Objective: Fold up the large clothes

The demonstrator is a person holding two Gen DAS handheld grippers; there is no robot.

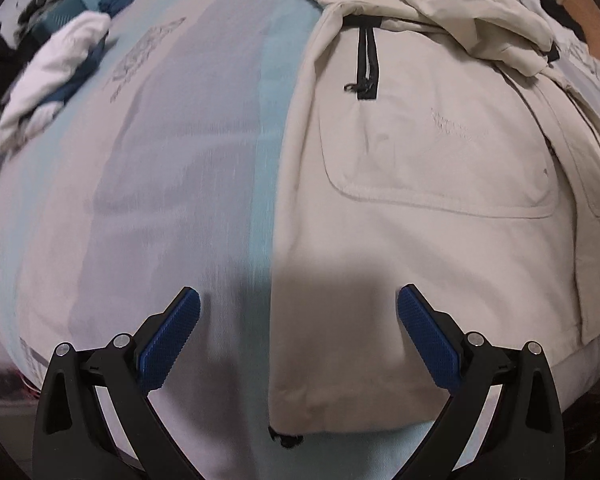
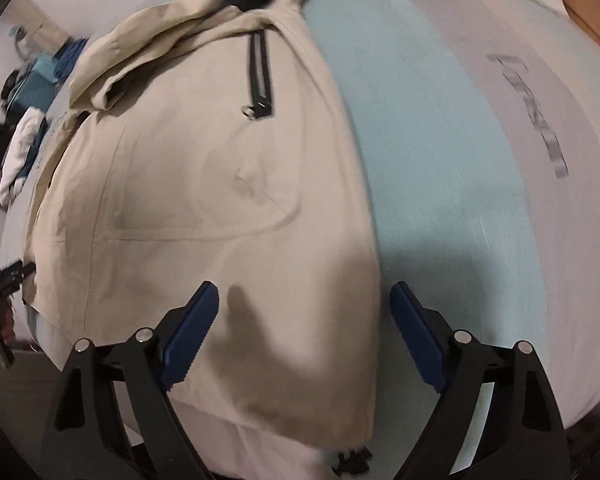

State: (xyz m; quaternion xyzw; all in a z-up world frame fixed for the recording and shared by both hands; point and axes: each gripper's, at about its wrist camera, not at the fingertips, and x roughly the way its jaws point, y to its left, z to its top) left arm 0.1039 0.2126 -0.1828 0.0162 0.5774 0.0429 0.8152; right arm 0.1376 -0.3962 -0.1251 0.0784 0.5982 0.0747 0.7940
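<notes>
A large beige jacket [image 1: 420,200] with black zip pockets lies flat on a bed; its sleeves are folded over the chest near the collar. It also shows in the right wrist view [image 2: 204,184]. My left gripper [image 1: 298,300] is open and empty, hovering above the jacket's left hem edge. My right gripper [image 2: 304,296] is open and empty, above the jacket's right hem edge. The left gripper shows small at the left edge of the right wrist view [image 2: 8,280].
The bed sheet [image 1: 180,160] has light blue, grey and white stripes. A pile of white and blue clothes [image 1: 60,68] lies at the bed's far left. The bed's near edge is close below both grippers. A brown floor [image 2: 592,12] shows at the far right.
</notes>
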